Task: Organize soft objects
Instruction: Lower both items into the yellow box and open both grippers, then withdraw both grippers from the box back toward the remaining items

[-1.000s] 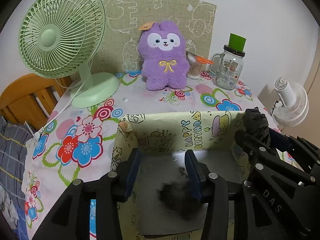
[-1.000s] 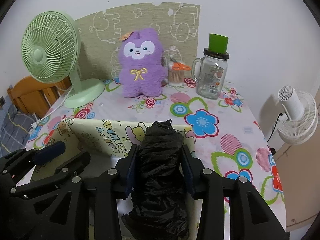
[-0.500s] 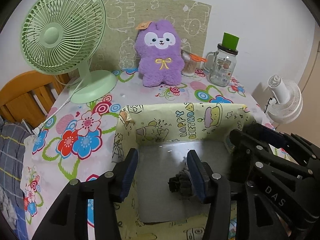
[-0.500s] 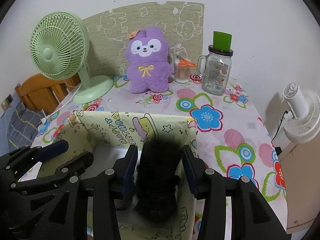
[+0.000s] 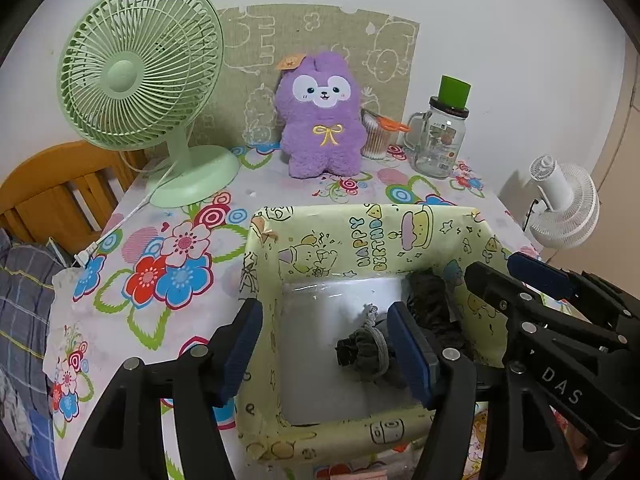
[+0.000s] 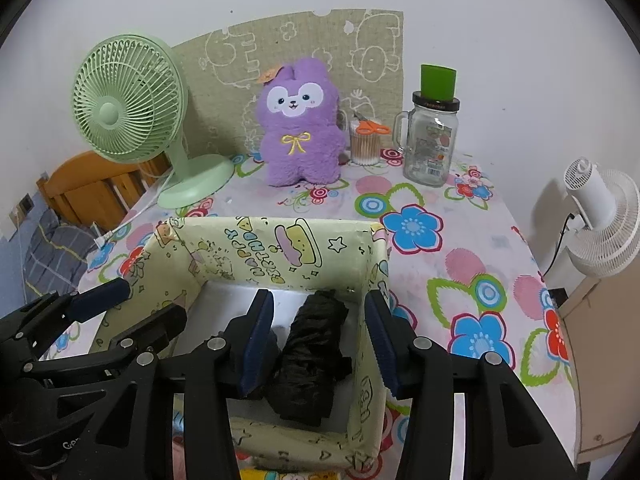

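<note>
Tongs checked: left tongs (image 5: 326, 344) opening, grey bundle (image 5: 366, 350) loose between them; right tongs (image 6: 320, 344) parted around black bundle (image 6: 310, 360), unpressed, inside box (image 6: 280, 248). We judge both light, squashy; grip mid-roll.

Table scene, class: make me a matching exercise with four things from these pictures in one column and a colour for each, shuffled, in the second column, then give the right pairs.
Column one:
1. desk fan
2. plush toy
3. scissors handles
4. rolled bundle in the box

Column two:
A. orange
B. black
C. pale green
D. purple

Pairs: 1-C, 2-D, 3-A, 4-B
</note>
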